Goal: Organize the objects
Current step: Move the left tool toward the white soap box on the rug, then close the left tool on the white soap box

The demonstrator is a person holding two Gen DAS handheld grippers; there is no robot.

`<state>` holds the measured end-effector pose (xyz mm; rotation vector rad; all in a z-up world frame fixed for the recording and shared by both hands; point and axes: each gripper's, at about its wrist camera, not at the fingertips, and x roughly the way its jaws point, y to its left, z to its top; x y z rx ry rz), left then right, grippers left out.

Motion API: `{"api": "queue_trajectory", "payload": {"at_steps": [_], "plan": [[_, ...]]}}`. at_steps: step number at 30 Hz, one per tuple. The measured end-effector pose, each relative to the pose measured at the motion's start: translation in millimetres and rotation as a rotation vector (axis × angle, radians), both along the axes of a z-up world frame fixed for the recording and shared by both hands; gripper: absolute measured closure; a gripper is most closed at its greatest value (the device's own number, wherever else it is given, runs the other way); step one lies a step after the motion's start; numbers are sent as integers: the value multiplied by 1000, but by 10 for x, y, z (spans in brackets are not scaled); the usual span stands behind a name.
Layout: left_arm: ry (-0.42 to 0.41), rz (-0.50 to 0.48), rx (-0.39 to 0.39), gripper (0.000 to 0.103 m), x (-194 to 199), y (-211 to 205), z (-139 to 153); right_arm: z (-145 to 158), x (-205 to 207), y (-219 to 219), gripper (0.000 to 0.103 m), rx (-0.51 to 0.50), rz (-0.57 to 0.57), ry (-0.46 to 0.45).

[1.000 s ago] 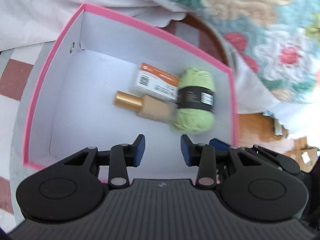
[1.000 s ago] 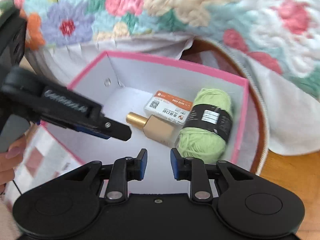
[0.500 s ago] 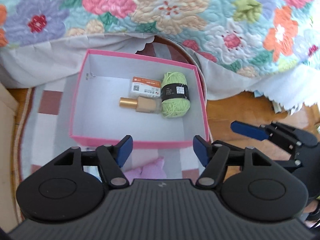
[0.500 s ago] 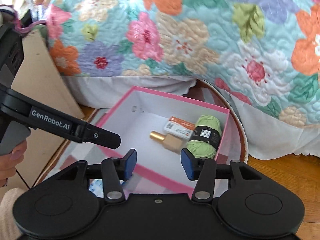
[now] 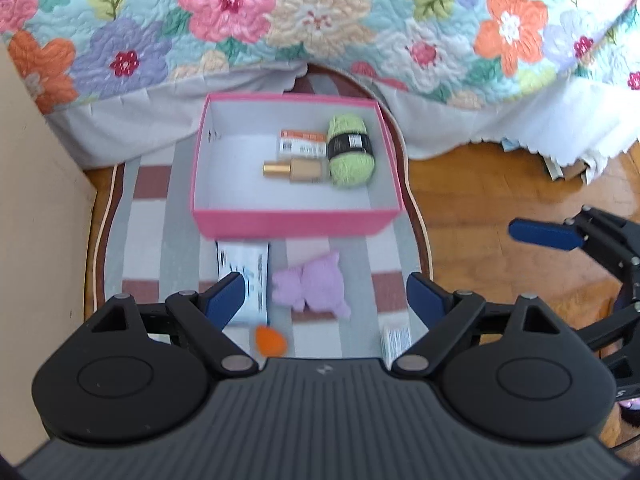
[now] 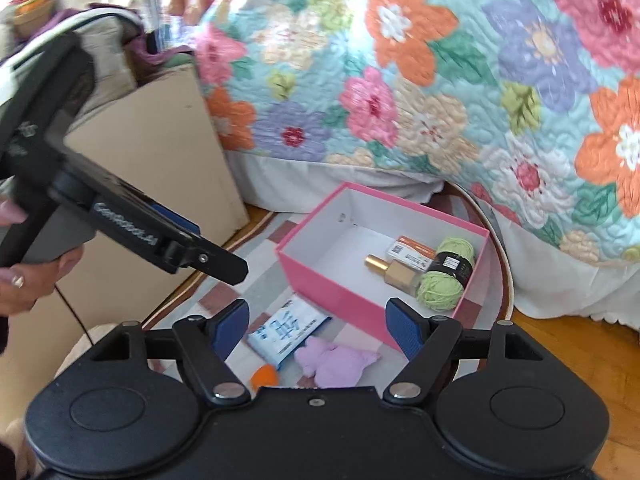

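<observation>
A pink box (image 5: 288,222) (image 6: 332,280) stands on a striped rug and holds a green yarn ball (image 5: 351,152) (image 6: 444,276), a gold bottle (image 5: 298,170) (image 6: 394,272) and a small orange-and-white card box (image 5: 302,142) (image 6: 412,254). In front of the box lie a purple plush (image 5: 312,288) (image 6: 336,362), a white and blue packet (image 5: 250,280) (image 6: 288,332), an orange piece (image 5: 270,340) (image 6: 264,374) and a small white pack (image 5: 396,338). My left gripper (image 5: 326,302) and right gripper (image 6: 320,328) hang high above the rug, jaws opening, nothing between them.
A floral quilt (image 5: 320,20) drapes over the bed behind the box. A beige cardboard panel (image 5: 36,240) (image 6: 160,160) stands at the left. Wooden floor (image 5: 480,184) lies to the right of the rug (image 5: 160,240). A hand (image 6: 28,276) holds the left gripper's handle.
Both grippers have risen and pulled back from inside the pink box, and their jaws have spread from nearly shut to wide. The objects on the rug have come into view.
</observation>
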<state>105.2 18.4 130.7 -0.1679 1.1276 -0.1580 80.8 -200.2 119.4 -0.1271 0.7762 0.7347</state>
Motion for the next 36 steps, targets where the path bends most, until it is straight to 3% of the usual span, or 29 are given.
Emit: {"api": "queue_trajectory", "payload": {"at_steps": [4,7,12,15,19,25,30,36], "plan": [[13,-6,18,14,-225,-66,-9,51,-283,-80,17,-15,30,-58],[11,-10,42,13,-388,-115,-78,23,-434,-168,7,-10,39,-95],[37,-17,72,12,-609,-168,-319,-214,-606,-370,3,18,-4,-190],[50,-23,88,11,-706,-199,-486,-422,-657,-525,3,84,-19,-208],[43,-27,98,7,-786,-244,-709,-702,-628,-693,2,150,-32,-138],[36,-50,94,4,-779,-421,-1045,-1195,-538,-776,2,69,-95,-26],[-6,-73,75,4,-737,-598,-1253,-1659,-546,-895,2,110,-211,71],[-20,-93,67,4,-638,-813,-1525,-2094,-666,-740,2,43,-179,112]]}}
